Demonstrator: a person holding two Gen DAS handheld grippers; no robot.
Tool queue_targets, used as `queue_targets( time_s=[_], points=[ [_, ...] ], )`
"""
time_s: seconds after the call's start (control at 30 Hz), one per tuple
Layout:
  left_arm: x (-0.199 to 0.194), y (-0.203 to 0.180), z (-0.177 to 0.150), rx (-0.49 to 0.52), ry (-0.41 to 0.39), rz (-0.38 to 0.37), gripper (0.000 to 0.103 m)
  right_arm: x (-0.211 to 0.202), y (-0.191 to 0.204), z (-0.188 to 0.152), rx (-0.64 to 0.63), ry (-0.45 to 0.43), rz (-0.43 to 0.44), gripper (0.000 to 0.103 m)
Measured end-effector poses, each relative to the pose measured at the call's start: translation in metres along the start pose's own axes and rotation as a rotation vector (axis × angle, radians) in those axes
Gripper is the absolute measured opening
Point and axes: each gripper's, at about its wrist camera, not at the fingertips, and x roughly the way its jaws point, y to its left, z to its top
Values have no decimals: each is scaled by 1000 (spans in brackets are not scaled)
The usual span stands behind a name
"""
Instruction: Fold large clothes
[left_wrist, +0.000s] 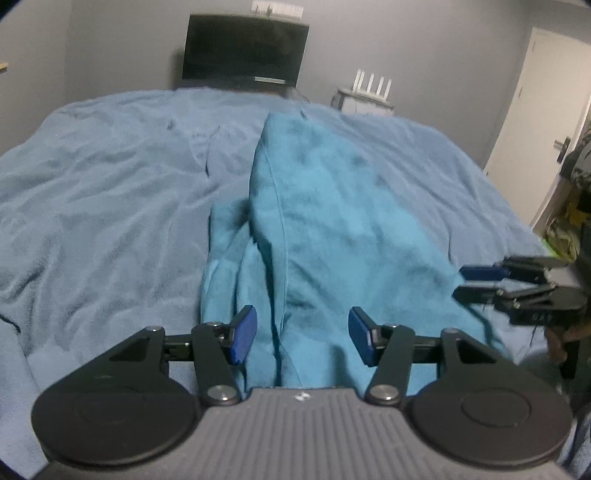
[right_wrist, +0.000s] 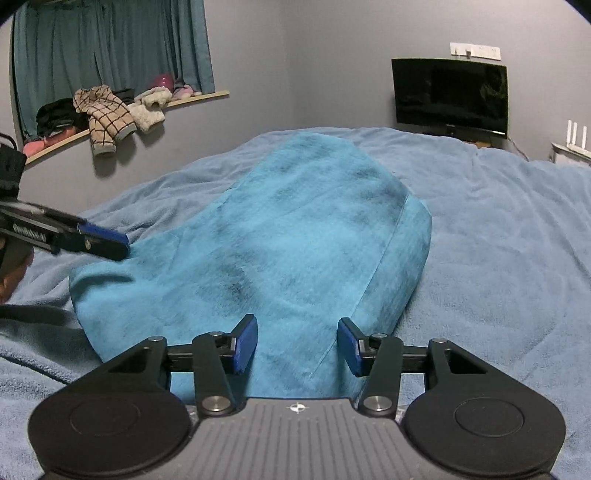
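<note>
A large teal garment (left_wrist: 325, 229) lies folded lengthwise on the light blue bedspread (left_wrist: 110, 192); it also shows in the right wrist view (right_wrist: 295, 240). My left gripper (left_wrist: 301, 334) is open and empty just above the garment's near edge. My right gripper (right_wrist: 297, 341) is open and empty over the garment's near edge. The right gripper shows at the right of the left wrist view (left_wrist: 469, 282), open beside the garment's right edge. The left gripper shows at the left of the right wrist view (right_wrist: 118, 245), by the garment's left corner.
A dark monitor (left_wrist: 243, 51) stands past the far end of the bed, with a white router (left_wrist: 369, 83) to its right and a door (left_wrist: 546, 122) at right. A shelf (right_wrist: 207, 96) with piled clothes (right_wrist: 107, 118) runs along the left wall under teal curtains (right_wrist: 110, 44).
</note>
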Motion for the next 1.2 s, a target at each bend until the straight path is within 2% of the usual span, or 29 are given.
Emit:
queue_targets(
  time_s=[0.2,0.27,0.3,0.43,0.57,0.67,0.87,1.07,1.2],
  points=[
    [16,5,-6,-23,77,-17,53,-14,0,2,14,-5,0,51],
    [23,9,-7,-42,109,-26,39,-11,0,3,38,-4,0,52],
    [24,11,-6,-48,123,-33,23,-7,1,3,51,-5,-1,52],
    [22,5,-3,-32,131,-9,21,12,6,14,33,-36,-48,57],
    [21,3,-3,-30,135,-9,21,41,2,39,6,-98,-101,51],
    [23,6,-4,-33,142,-19,21,73,-4,60,9,-84,-93,48],
    [36,12,-6,-17,180,-34,21,143,1,103,-94,-10,-84,44],
    [47,25,-13,-30,205,-73,21,207,19,138,-175,51,-20,44],
    [51,32,-14,-45,209,-94,21,224,20,150,-112,68,125,45]
  ],
)
